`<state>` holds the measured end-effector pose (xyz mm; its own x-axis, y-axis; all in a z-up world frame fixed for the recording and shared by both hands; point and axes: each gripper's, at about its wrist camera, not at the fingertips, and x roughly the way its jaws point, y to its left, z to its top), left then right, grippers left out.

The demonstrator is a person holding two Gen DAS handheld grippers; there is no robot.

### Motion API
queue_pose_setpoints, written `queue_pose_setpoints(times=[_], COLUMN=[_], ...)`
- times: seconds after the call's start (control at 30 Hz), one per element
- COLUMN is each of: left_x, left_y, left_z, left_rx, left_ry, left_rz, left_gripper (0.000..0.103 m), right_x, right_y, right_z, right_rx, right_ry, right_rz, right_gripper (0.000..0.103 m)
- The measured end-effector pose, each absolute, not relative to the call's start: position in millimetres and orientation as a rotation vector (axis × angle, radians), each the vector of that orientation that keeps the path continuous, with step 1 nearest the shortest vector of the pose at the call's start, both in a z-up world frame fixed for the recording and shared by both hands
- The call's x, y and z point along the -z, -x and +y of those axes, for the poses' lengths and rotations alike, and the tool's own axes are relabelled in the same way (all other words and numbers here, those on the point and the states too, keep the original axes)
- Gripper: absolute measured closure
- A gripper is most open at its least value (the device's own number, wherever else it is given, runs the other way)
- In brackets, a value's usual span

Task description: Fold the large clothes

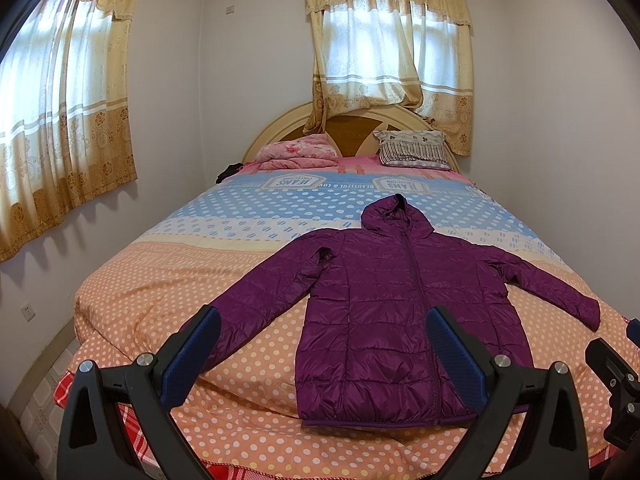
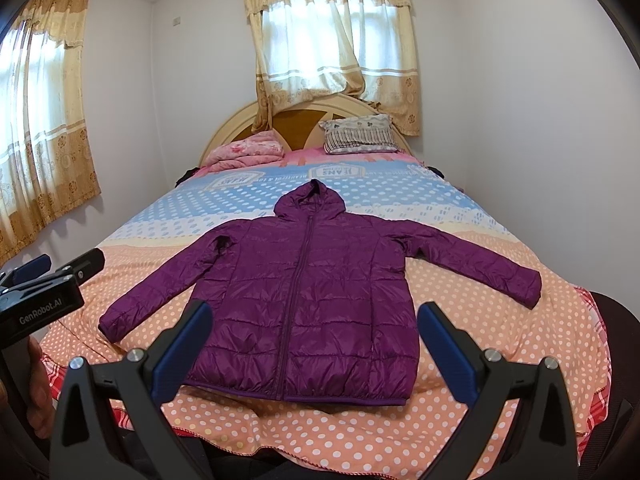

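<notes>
Above the near edge of the bed [image 1: 132, 280], the left gripper [image 1: 326, 322] and right gripper [image 2: 316, 318] both hover with jaws spread wide, holding and touching nothing. Beyond them a purple hooded jacket [image 2: 312, 292] lies flat, sleeves spread left and right, hood far

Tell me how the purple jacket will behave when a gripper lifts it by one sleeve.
The jacket looks thin and puffy with quilted panels, so it is probably light and floppy; the body would likely sag and trail behind the sleeve. Its shiny shell suggests it may slip between the pads, and slide easily over the bedspread.
</notes>
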<state>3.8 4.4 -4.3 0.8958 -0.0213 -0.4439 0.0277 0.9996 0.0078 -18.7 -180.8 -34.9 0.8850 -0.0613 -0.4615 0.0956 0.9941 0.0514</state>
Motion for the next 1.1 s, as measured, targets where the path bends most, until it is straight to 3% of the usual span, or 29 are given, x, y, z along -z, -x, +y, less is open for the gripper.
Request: queue_pose_setpoints(times=[0.73, 1.1], left_x=[17.8, 58.9], left_y=[-14.6, -84.1], left_z=[9.0, -5.3], left_rx=[0.037, 0.029], left_ry=[-0.019, -0.092], left_rz=[0.486, 0.536], left_gripper=[0.001, 0.001], right_x=[49.6, 97.2], right_y=[9.1, -40.9], right_z=[-186.1, -269.8], right_rx=[0.073, 0.190], right_ry=[-0.098, -0.212], right_rz=[0.521, 0.644], right_gripper=[0.000, 0.000])
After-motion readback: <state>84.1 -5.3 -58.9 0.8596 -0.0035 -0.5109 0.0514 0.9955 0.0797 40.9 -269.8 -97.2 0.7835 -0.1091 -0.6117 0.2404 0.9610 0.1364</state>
